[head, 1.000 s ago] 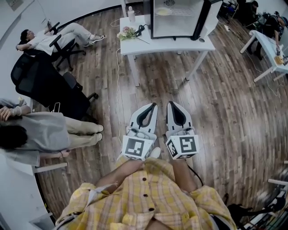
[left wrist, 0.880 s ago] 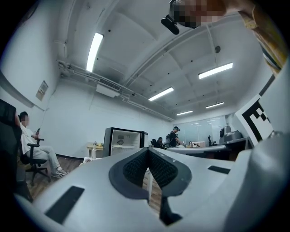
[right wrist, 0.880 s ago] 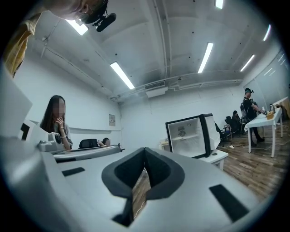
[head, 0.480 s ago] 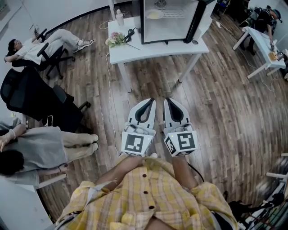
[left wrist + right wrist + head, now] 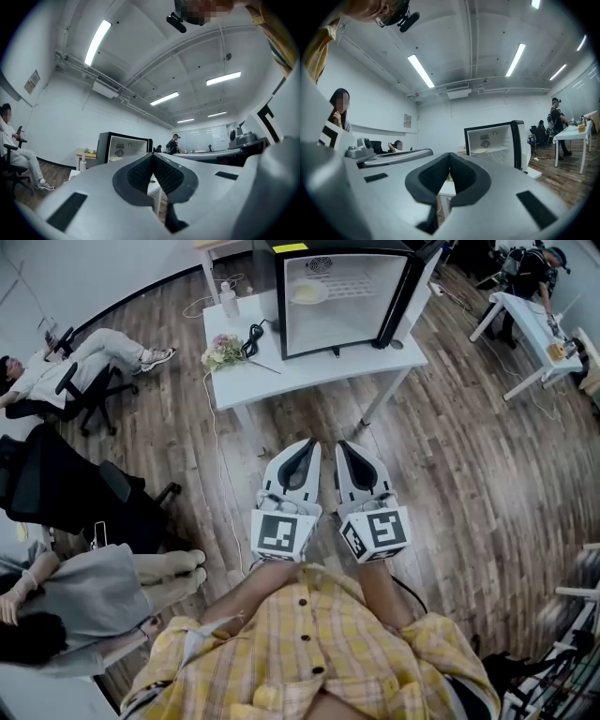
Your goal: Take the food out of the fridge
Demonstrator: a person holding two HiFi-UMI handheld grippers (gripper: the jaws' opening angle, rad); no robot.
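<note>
Well ahead of the tongs, on the white surface (image 5: 309,371), open fridge (image 5: 277,306) with the plate of food (image 5: 307,292) on its upper shelf, out of reach; left tongs (image 5: 307,442) and right tongs (image 5: 343,445) closed on nothing, side by side and level, probably parked so for the approach.

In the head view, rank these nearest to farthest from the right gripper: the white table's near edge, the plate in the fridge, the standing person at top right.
1. White table's near edge, just ahead of the right gripper.
2. Plate, inside the fridge, farther back.
3. Standing person, far right.
</note>
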